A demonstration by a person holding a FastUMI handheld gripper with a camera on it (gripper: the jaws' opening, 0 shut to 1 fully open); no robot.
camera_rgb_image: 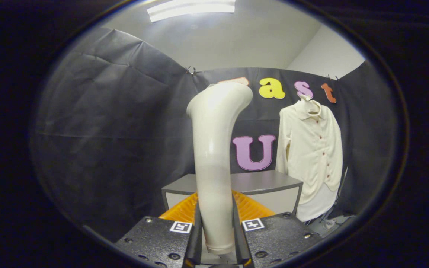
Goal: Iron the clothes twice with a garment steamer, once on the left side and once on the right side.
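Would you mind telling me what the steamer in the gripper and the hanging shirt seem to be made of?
The cream, curved garment steamer, clamped between the gripper fingers, looks like smooth moulded plastic: soft glossy highlights run along its body. The cream long-sleeved buttoned shirt looks like matte woven cloth, judging by its folds and drape.

The garment steamer [214, 163] is a smooth cream-white wand, standing nearly upright between the gripper [217, 227] fingers, which press against its lower handle from both sides. Its body rises straight, then bends near the top so the broad head leans toward the shirt [310, 149] — the head itself well apart from the cloth. The shirt is a cream, long-sleeved, collared button-up with a row of small dark buttons down the front. It hangs upright and fully buttoned beyond the steamer and off to its right, sleeves drooping at its sides, front turned toward the steamer — a paler white layer shows below its hem.
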